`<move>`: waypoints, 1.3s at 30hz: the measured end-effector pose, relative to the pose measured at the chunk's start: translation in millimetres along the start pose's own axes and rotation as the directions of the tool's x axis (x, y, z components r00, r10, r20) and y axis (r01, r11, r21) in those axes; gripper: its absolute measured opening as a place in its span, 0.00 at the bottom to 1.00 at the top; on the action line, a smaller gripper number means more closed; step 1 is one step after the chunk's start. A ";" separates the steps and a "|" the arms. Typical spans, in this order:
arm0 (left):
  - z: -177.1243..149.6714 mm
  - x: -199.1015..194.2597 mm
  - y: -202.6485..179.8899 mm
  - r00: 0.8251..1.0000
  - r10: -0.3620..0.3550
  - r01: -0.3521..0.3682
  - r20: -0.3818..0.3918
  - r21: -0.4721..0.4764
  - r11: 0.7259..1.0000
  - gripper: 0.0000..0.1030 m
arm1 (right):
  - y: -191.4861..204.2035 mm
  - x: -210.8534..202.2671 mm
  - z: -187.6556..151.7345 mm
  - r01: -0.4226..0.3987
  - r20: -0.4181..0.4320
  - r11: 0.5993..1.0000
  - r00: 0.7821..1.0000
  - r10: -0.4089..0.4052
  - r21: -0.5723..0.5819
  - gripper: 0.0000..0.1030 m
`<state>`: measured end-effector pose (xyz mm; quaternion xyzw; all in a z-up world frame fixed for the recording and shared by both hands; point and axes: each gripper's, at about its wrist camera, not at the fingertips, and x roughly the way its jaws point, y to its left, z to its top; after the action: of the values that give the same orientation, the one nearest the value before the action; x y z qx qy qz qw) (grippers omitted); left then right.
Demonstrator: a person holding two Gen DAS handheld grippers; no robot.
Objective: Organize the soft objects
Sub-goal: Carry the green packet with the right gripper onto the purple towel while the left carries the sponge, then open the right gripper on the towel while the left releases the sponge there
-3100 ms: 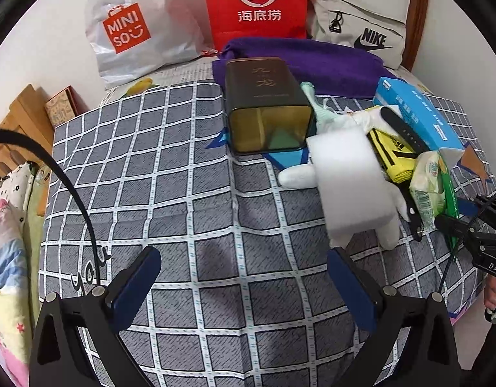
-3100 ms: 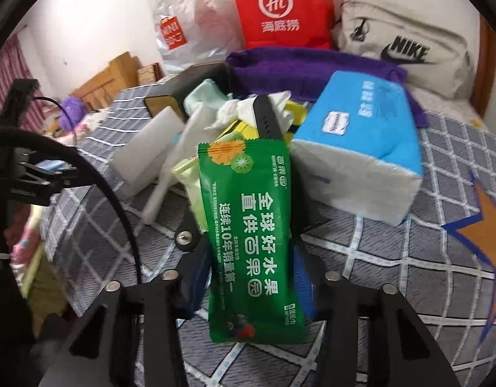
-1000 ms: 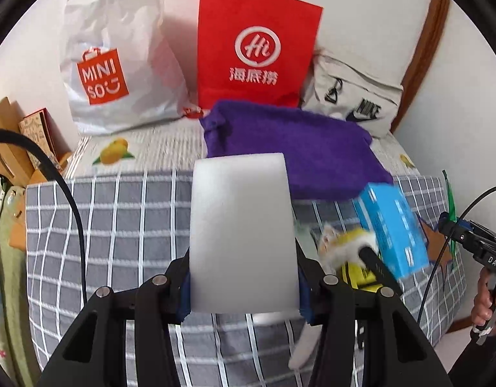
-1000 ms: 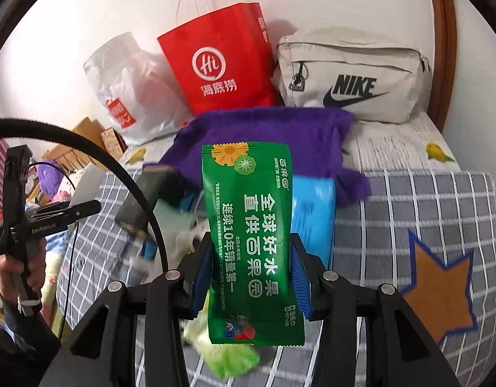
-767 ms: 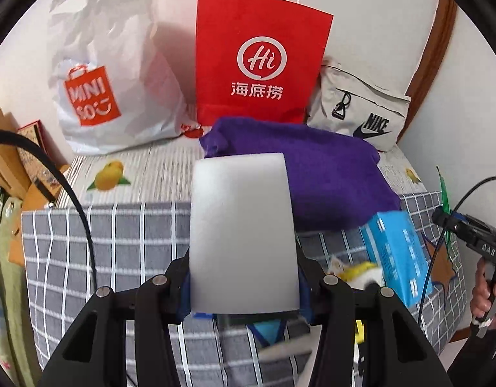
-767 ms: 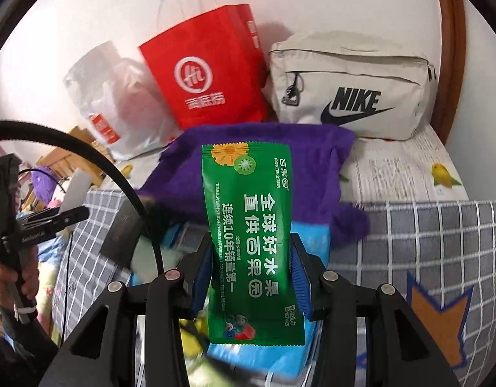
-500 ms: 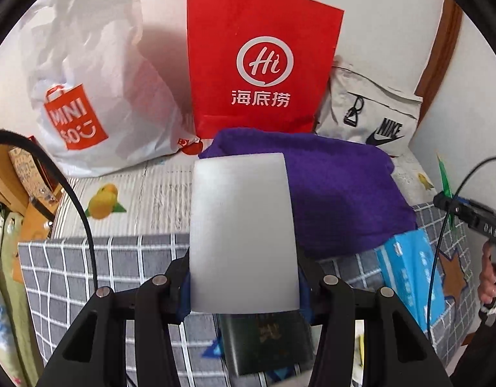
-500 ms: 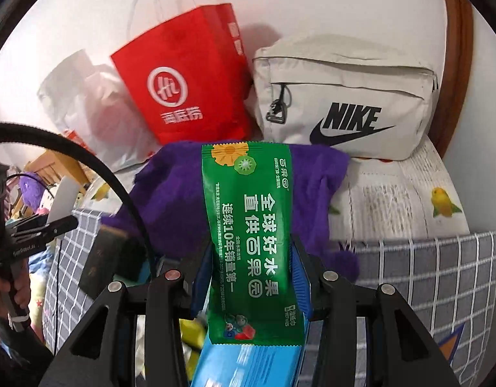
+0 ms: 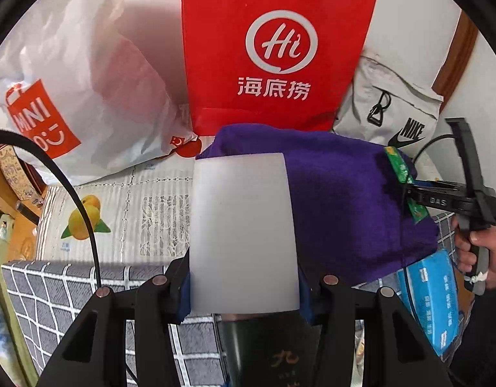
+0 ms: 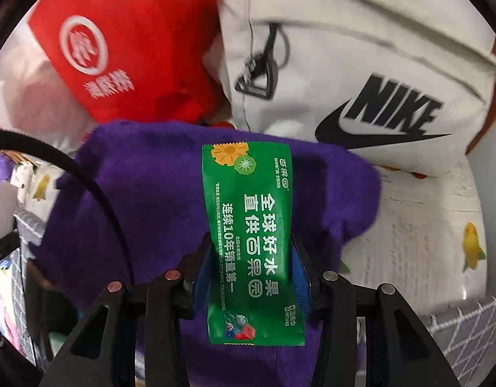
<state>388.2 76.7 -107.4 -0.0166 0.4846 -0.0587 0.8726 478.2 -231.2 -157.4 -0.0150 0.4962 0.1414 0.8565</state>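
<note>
Left gripper (image 9: 243, 285) is clamped on a white foam block (image 9: 243, 229), blue pads pressing its two sides, jaws about halfway apart. From my left wrist view the block stands upright between the fingers, in front of a purple towel (image 9: 338, 200). Below the block I see the top of a dark tin (image 9: 273, 351) with gold characters.

Right gripper (image 10: 251, 285) is pinched on a green wet-wipe packet (image 10: 252, 242), pads on both long edges, jaws roughly half spread. Packet upright, printed face toward the camera, hanging over the purple towel (image 10: 144, 193). In the left view the same packet (image 9: 404, 180) shows edge-on above the towel's right end, with the right gripper's black frame and a hand (image 9: 483, 251) gripping its handle.

Behind the towel, against the wall: red paper bag (image 9: 273, 48), white Miniso plastic bag (image 9: 70, 74) to its left, grey-white Nike pouch (image 9: 389, 109) to its right. The right view is blurred but shows the pouch (image 10: 360, 48) large, just beyond the towel.

Blue tissue pack (image 9: 431, 296) lies at the towel's near right corner. Grey checked cover (image 9: 54, 290) lies nearest; a fruit-print sheet (image 9: 125, 206) lies beyond it.
</note>
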 end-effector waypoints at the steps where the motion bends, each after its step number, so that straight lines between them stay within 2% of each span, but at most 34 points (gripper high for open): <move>1: 1.2 2.4 0.6 1.000 0.002 -0.002 -0.002 -0.001 1.000 0.46 | -1.2 7.9 2.2 0.004 -0.016 1.000 1.000 -0.004 0.003 0.43; 6: 0.4 11.0 2.3 1.000 0.002 -0.002 -0.014 -0.005 1.000 0.46 | -11.8 37.8 4.8 0.023 -0.078 0.999 0.997 -0.021 0.035 0.43; 12: 3.0 21.1 -1.7 0.999 -0.010 0.010 -0.033 0.002 1.000 0.46 | -11.9 41.9 11.5 0.042 -0.094 0.999 0.995 -0.040 0.020 0.44; 15: 6.1 24.2 -4.5 0.999 -0.013 0.014 -0.043 0.011 1.000 0.47 | -7.2 43.0 11.0 0.054 -0.098 0.998 0.994 -0.055 -0.012 0.50; 17: 8.9 26.1 -7.2 0.999 -0.017 0.018 -0.050 0.021 1.000 0.47 | -6.7 44.1 11.9 0.028 -0.100 1.000 0.995 -0.028 -0.010 0.57; 23: 20.7 31.0 -14.9 0.999 -0.011 0.013 -0.051 0.047 0.999 0.47 | -9.0 35.8 11.8 -0.007 -0.096 1.000 0.995 0.007 0.000 0.58; 31: 36.3 62.9 -19.0 0.996 -0.043 0.045 -0.081 0.019 0.999 0.47 | -15.9 -23.6 -6.4 -0.018 0.009 0.999 1.000 0.018 0.028 0.63; 36: 49.9 84.0 -23.9 0.993 -0.040 0.045 -0.109 0.038 0.998 0.47 | -13.3 -71.0 -38.1 -0.044 0.082 0.998 0.996 0.041 0.037 0.64; 39: 59.3 96.5 -25.4 0.992 -0.014 0.021 -0.126 0.050 0.999 0.47 | -17.3 -90.2 -58.3 -0.079 0.119 0.995 0.990 0.072 0.059 0.70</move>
<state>486.8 38.4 -155.2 0.0055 0.5365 -0.0798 0.8401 391.1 -278.1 -111.9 0.0393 0.4498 0.1585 0.8781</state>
